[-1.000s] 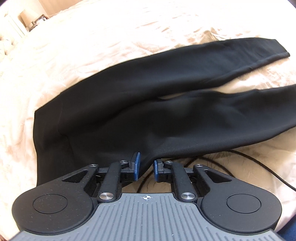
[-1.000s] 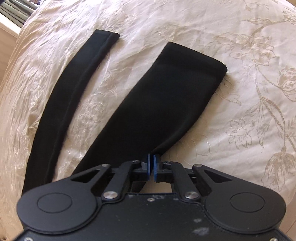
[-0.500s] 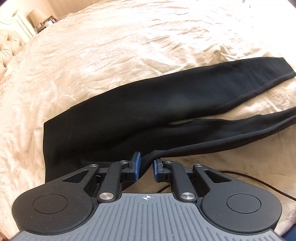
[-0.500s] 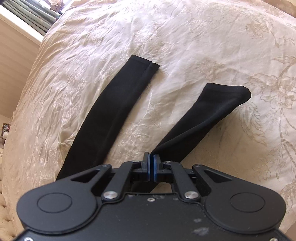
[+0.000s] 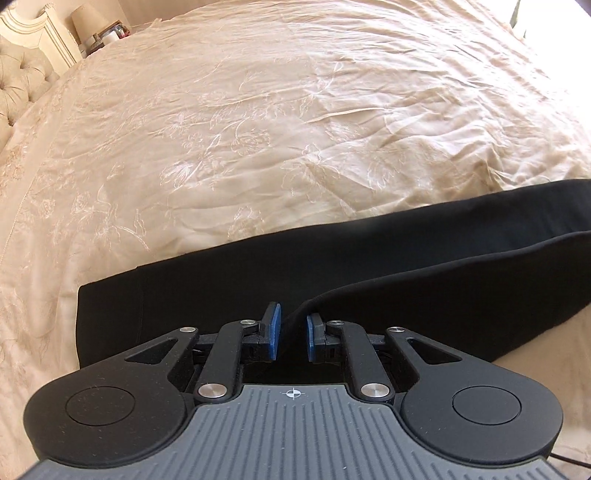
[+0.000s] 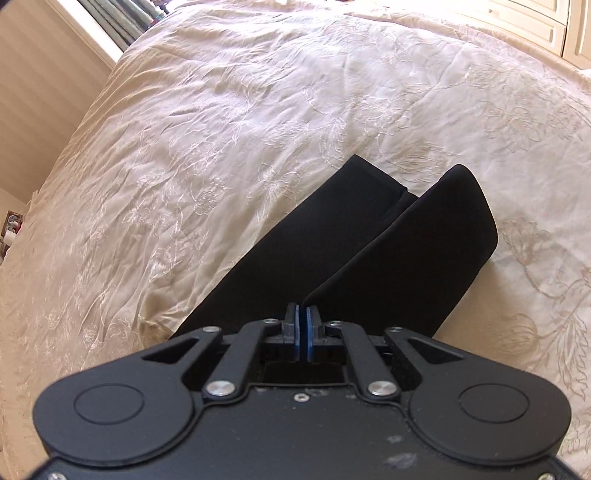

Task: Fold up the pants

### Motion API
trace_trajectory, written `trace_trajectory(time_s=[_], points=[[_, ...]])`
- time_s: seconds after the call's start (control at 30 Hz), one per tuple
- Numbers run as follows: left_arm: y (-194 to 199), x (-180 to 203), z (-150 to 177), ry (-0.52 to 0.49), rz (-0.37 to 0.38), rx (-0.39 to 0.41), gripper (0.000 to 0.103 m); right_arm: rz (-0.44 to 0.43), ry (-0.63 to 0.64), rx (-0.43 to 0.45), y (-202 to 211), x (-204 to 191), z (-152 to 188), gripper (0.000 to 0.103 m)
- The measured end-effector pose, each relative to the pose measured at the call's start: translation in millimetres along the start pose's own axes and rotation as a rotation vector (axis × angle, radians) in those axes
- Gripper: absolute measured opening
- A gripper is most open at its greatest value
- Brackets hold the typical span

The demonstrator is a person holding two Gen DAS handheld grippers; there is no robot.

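Observation:
Black pants (image 5: 332, 273) lie on a cream embroidered bedspread (image 5: 258, 129). In the left wrist view the waist end sits at the left and the near leg is lifted over the far leg. My left gripper (image 5: 293, 332) has a raised fold of the pants' near edge between its blue pads, with a gap still showing between the pads. In the right wrist view my right gripper (image 6: 303, 328) is shut on the near pant leg (image 6: 406, 258), which lies partly over the far leg (image 6: 314, 236); both cuffs point away.
The bedspread (image 6: 221, 129) spreads wide beyond the pants. A tufted headboard (image 5: 14, 85) and a lamp (image 5: 86, 18) stand at the far left. A window (image 6: 122, 18) and a white cabinet (image 6: 535, 22) border the bed. A black cable (image 5: 569, 461) shows at the lower right.
Both grippers have carried the near leg away from me, over the far leg. The two legs, spread apart before, now overlap. The views have tilted up to show more bed.

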State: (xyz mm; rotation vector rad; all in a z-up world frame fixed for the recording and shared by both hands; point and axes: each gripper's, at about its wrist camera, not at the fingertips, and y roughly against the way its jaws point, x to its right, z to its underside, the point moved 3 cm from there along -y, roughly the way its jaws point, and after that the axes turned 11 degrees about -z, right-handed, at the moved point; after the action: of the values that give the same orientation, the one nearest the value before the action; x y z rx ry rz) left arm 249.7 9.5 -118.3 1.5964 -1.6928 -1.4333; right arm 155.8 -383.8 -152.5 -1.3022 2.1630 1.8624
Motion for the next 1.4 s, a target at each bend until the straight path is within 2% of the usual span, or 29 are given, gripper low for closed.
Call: trace_trajectory(time_s=[0.27,0.53,0.57,0.7,0.77,0.87,1.07,1.23,1.4], points=[[-43,4,-29,0.006,-0.016,-0.042,0.014,0.032,0.033,-0.037,-53,-18,-21,0.005],[-70,8,-34,0.014,-0.027,-0.097,0.014,0.048,0.055,-0.019,-75,-26,-49,0.007],[-72,9,-34,0.013,-0.030,-0.101,0.014,0.051,0.048,-0.013,-73,-22,-52,0.011],[-76,13,-30,0.010,-0.037,-0.112,0.014,0.103,0.014,0.003,-58,9,-60,0.015],[-79,15,-28,0.008,-0.041,-0.119,0.014,0.142,-0.001,0.014,-49,30,-64,0.022],[-80,18,-27,0.002,-0.051,-0.123,0.014,0.196,-0.035,0.038,-35,59,-73,0.023],[-83,19,-28,0.016,-0.061,-0.134,0.014,0.194,-0.003,0.058,-27,79,-91,0.028],[-83,19,-28,0.025,-0.063,-0.135,0.014,0.133,0.054,0.025,-40,75,-102,0.029],[-83,20,-28,0.024,-0.069,-0.134,0.014,0.122,0.091,-0.032,-54,74,-101,0.029]])
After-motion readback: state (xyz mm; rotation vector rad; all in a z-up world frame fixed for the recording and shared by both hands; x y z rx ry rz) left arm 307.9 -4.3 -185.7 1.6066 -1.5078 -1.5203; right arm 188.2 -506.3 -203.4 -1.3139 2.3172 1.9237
